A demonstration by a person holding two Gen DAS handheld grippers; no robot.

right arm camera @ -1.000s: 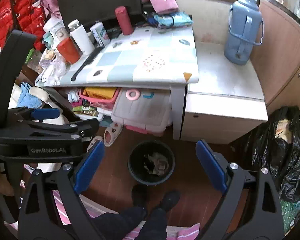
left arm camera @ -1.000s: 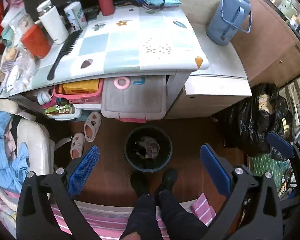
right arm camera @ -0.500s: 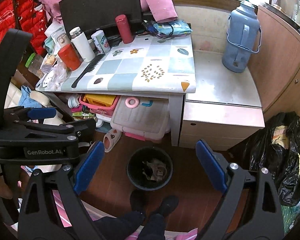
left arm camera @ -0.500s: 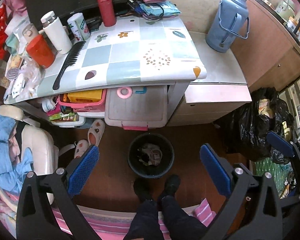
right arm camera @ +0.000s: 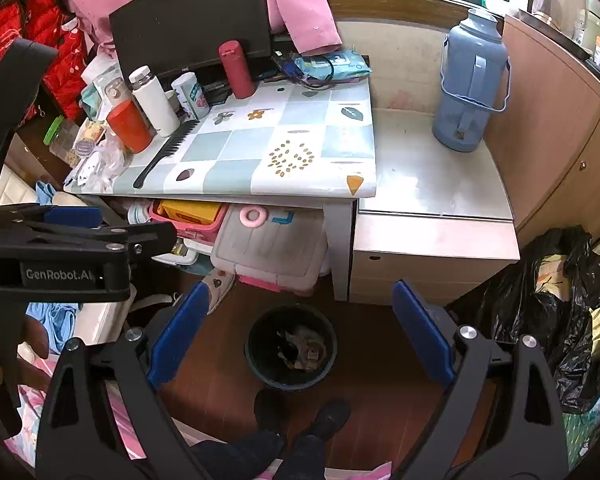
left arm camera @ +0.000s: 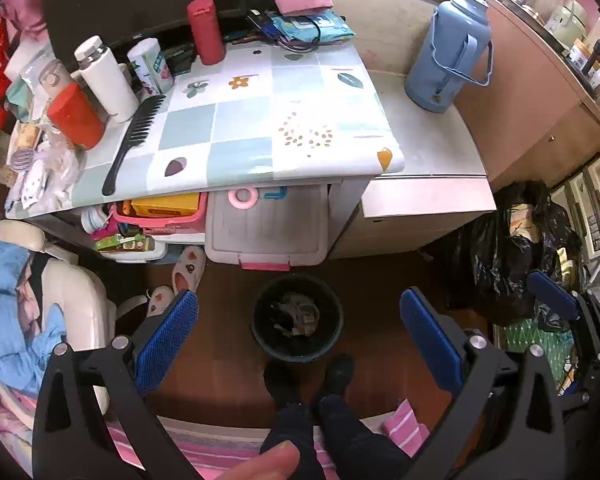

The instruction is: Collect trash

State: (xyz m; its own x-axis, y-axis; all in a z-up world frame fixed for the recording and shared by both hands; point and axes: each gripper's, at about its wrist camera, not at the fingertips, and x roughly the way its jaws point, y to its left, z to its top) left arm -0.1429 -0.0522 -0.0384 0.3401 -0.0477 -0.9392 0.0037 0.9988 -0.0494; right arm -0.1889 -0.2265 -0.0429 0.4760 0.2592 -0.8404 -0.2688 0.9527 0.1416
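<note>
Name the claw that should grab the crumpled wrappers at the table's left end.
Left. The left claw, open and empty, hangs nearer that end and the wrappers; the right claw, also open, is farther right.

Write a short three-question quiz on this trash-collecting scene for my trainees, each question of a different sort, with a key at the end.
1. True or false: the left gripper is shut on a piece of trash.
2. Multiple choice: the black comb lies on A) the floor, B) the patterned tabletop, C) the white cabinet top.
3. Fill in: the round black trash bin stands on the floor in front of the person's ____.

Key:
1. False; both the left gripper and the right gripper are open and empty.
2. B.
3. Shoes.
</note>
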